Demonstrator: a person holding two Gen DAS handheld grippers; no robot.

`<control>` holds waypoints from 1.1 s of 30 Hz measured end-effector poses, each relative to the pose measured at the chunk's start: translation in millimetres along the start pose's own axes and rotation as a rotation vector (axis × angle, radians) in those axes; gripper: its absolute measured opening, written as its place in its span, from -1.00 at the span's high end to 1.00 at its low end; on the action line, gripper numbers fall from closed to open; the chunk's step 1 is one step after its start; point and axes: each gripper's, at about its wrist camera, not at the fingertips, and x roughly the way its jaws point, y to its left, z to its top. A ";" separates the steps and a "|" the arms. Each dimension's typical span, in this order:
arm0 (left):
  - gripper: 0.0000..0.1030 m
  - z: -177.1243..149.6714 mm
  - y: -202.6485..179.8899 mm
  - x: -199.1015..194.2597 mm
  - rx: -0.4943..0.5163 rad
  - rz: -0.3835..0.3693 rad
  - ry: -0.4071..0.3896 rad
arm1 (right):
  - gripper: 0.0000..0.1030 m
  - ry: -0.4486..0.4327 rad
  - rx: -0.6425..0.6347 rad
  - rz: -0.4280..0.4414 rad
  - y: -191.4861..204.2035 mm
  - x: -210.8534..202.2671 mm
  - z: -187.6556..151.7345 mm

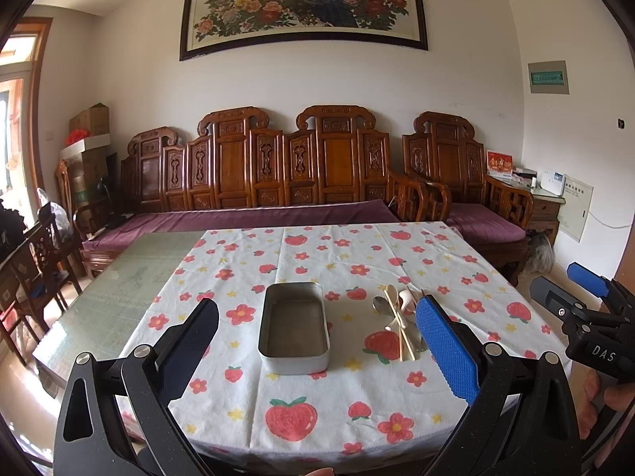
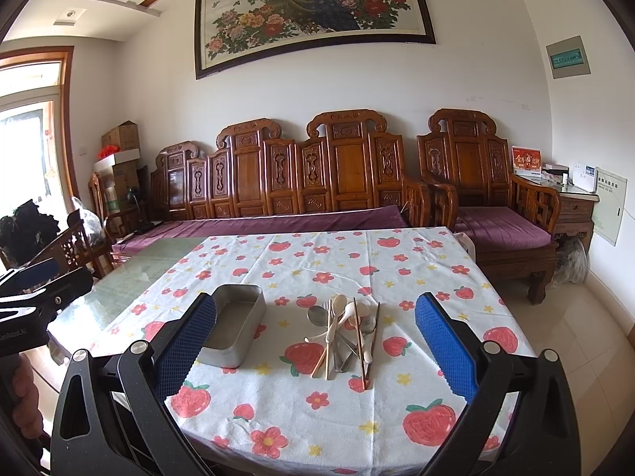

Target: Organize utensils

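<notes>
Grippers left [image 1: 317, 341] and right [image 2: 315, 341] both apart, empty; utensils [image 2: 343, 335] overlap (count unclear) beside tin [image 1: 293, 327].

Carved wooden sofa [image 1: 278, 174], peacock painting [image 1: 305, 4]

Both tongs are held level and side by side, pointing forward, each with its two fingers spread wide and nothing between them. The left tongs [image 1: 317, 357] fill the lower part of the left wrist frame, blue pads [image 1: 446, 347] facing inward. The right tongs [image 2: 315, 347] mirror that pose in the right wrist frame. A hand [image 1: 603, 400] grips a handle at the lower right edge of the left wrist frame; another hand [image 2: 24, 400] shows at the lower left edge of the right wrist frame.
</notes>
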 end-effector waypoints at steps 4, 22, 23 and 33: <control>-0.87 -1.4 0.7 -0.2 -0.001 0.000 -0.001 | -0.95 0.000 0.000 0.000 0.3 0.3 0.1; -0.87 -1.6 0.3 -0.6 -0.001 0.000 0.000 | -0.95 0.002 0.000 -0.001 -3.5 -2.3 -0.6; -0.87 -1.5 0.1 -0.3 0.000 0.000 0.001 | -0.95 0.004 0.000 -0.001 -5.6 -0.5 -0.5; -0.87 -4.2 -4.8 35.3 0.023 -0.010 0.087 | -0.95 0.057 0.011 -0.017 -16.3 29.1 -11.9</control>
